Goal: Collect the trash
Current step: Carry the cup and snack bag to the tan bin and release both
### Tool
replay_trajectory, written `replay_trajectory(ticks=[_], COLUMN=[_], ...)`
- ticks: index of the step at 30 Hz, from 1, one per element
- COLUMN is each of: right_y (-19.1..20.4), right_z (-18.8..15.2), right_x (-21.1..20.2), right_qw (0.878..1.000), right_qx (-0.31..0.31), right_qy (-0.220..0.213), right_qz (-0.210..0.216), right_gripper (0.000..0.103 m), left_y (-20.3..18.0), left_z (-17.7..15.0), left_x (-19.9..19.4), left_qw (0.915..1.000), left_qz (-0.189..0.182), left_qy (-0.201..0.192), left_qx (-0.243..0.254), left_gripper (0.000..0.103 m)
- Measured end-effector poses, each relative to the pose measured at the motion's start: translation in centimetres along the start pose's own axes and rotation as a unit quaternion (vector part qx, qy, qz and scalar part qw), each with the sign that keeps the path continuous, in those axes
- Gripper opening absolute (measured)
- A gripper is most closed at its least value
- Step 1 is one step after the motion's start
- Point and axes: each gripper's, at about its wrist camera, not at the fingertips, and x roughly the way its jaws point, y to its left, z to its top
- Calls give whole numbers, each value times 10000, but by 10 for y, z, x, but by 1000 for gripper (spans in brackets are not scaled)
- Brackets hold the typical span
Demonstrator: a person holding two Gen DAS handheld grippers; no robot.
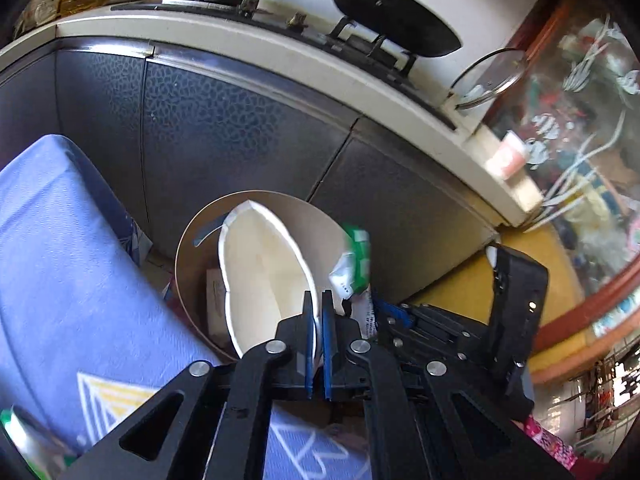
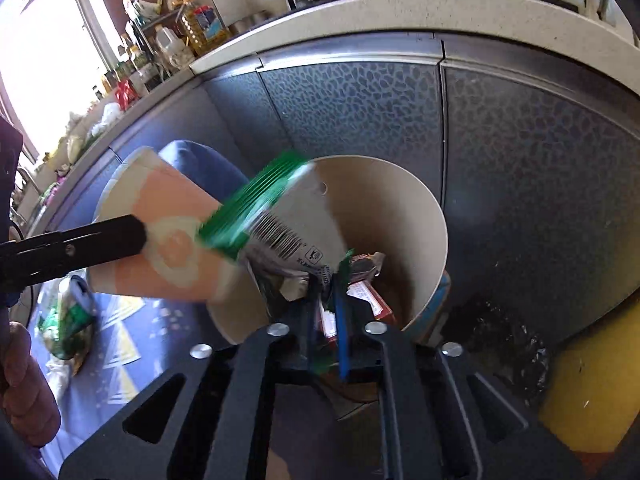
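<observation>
My left gripper (image 1: 318, 300) is shut on the rim of a squashed paper cup (image 1: 260, 264), white inside and orange outside (image 2: 168, 240), held tilted over a round beige bin (image 1: 188, 240). My right gripper (image 2: 326, 284) is shut on a green and silver wrapper (image 2: 276, 216), blurred, over the same bin (image 2: 432, 216); the wrapper also shows in the left wrist view (image 1: 352, 264). The bin holds red packets (image 2: 372, 300) and other litter.
A table with a blue patterned cloth (image 1: 52, 264) is left of the bin, with a green crumpled bag (image 2: 68, 320) on it. Dark cabinet doors (image 1: 240, 128) under a counter with a stove stand behind. The floor is yellow (image 2: 588, 392).
</observation>
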Motion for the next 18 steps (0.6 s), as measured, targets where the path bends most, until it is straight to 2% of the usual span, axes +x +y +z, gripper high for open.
replay_trajectory(ticks=[1, 2, 3, 6, 9, 18], right_y=[-1, -2, -4, -5, -7, 34], right_z=[1, 1, 1, -4, -8, -16], right_x=[4, 8, 10, 7, 2, -50], right_qw=[10000, 10000, 10000, 9999, 9995, 9973], right_qx=[-3, -6, 16, 101, 265, 84], right_qy=[8, 30, 10, -89, -171, -632], right_qz=[-55, -82, -89, -39, 13, 364], right_gripper=[32, 48, 56, 56, 56, 56], left_y=[4, 8, 12, 14, 12, 10], left_z=[1, 1, 2, 1, -6, -47], left_x=[5, 8, 10, 4, -18, -113], left_qw=[9999, 9997, 9995, 9992, 9992, 9945], left_qz=[96, 144, 157, 136, 234, 293], left_qy=[13, 18, 4, -43, -234, -1002], left_qx=[-71, -174, -262, -370, -234, -87], left_gripper=[17, 33, 36, 36, 36, 36])
